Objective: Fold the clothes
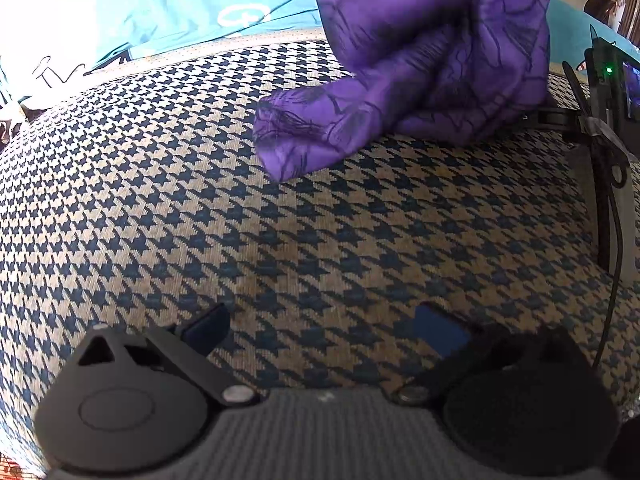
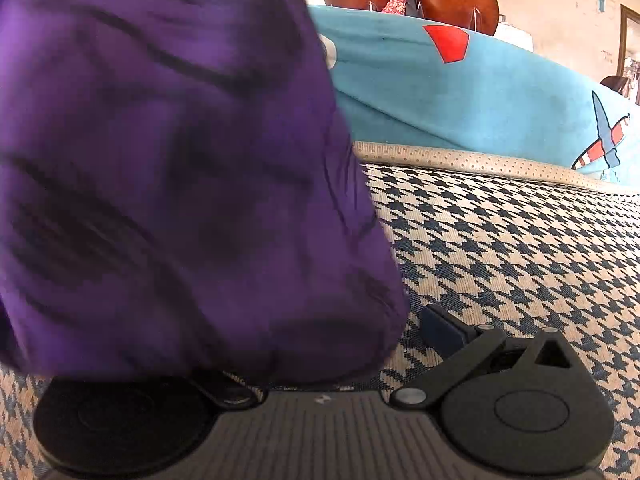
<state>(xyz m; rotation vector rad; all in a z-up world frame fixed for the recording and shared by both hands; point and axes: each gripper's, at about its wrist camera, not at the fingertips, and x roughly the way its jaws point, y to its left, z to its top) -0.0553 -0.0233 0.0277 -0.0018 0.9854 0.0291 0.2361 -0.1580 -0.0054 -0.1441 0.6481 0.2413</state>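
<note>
Left wrist view: your left gripper (image 1: 324,332) hangs over the houndstooth cover (image 1: 200,208), jaws spread wide, nothing between them. The purple garment (image 1: 420,64) is bunched up ahead to the right, one corner drooping onto the cover, next to your right gripper (image 1: 600,128). Right wrist view: purple garment (image 2: 180,160) fills the left side and hides one finger, so you can't tell if your right gripper (image 2: 320,340) grips it. Blue blanket (image 2: 460,92) lies behind.

No readable text. Only a white circle logo and black scribble on the teal cloth (image 1: 192,12), illegible.
</note>
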